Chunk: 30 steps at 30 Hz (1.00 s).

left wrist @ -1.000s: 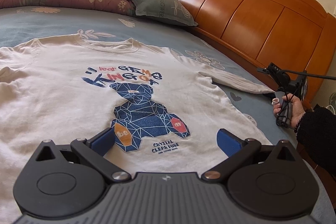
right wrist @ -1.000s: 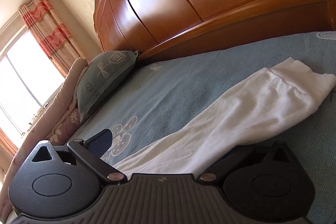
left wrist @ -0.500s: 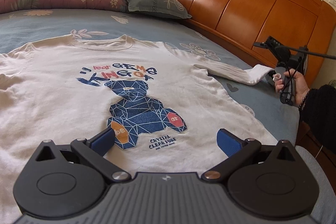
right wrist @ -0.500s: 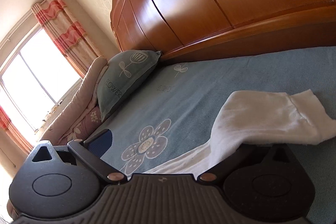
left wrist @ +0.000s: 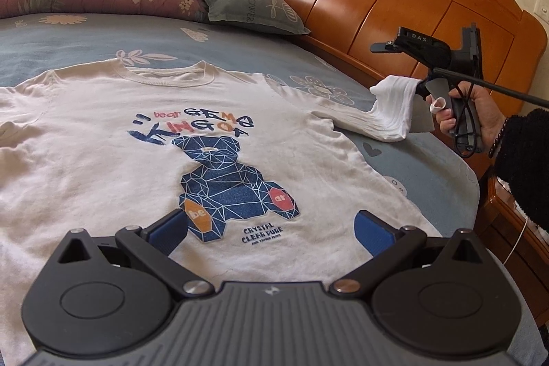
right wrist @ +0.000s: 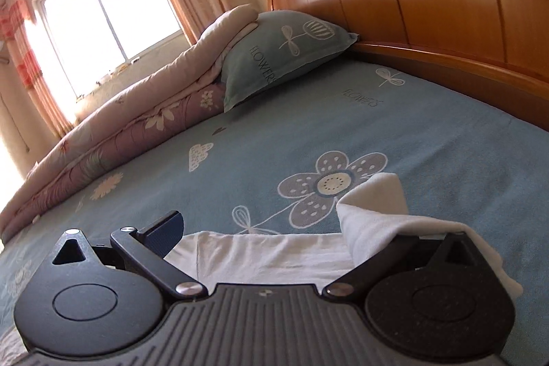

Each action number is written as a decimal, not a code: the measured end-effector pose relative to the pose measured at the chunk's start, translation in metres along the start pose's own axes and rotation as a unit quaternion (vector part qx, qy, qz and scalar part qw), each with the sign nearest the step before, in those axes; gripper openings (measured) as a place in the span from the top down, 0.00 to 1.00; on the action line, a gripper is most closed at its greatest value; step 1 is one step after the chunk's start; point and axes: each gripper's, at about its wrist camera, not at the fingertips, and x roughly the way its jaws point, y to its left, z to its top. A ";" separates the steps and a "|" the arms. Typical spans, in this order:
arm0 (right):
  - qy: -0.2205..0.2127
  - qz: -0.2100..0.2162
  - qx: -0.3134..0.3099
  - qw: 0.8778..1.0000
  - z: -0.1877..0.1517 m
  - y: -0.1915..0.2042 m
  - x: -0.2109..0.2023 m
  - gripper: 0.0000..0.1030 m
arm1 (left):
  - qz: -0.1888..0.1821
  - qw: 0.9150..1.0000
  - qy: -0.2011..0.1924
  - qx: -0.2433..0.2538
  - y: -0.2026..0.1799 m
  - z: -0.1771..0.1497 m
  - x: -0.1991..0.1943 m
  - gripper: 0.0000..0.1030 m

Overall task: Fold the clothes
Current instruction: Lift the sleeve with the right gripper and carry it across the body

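Right tongs point(right wrist: 274, 228) under draped sleeve point(right wrist: 374, 211)

White long-sleeve tee point(left wrist: 144, 139), spread flat face-up on bed, blue geometric bear print w/ "KING" text at chest, neckline toward quilt, one sleeve point(left wrist: 387, 112) lifted off sheet, cuff bunched.

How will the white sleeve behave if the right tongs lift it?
Likely very floppy: the sleeve drapes limply over one finger of the right tongs and sags toward the shirt. Probably light: it looks like thin knit in soft folds. It could slide off, since the jaws look open, not pinching it.
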 end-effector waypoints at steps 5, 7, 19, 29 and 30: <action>0.033 0.002 -0.056 0.998 0.000 0.040 0.008 0.00 | -0.001 1.000 -0.002 0.005 -0.002 -0.001 -0.004 0.01; 0.038 -0.002 -0.070 0.997 0.000 0.051 0.010 0.00 | -0.001 1.000 -0.004 0.005 -0.001 0.000 -0.006 0.01; 0.092 0.019 -0.133 0.987 0.007 0.114 0.031 0.00 | -0.010 0.998 0.031 0.052 -0.006 -0.005 -0.008 0.01; 0.123 0.055 -0.182 0.974 0.007 0.180 0.053 0.00 | -0.027 0.996 0.037 0.083 -0.012 -0.011 -0.014 0.01; 0.124 0.059 -0.186 0.973 0.007 0.185 0.054 0.00 | -0.028 0.996 0.037 0.081 -0.011 -0.010 -0.014 0.01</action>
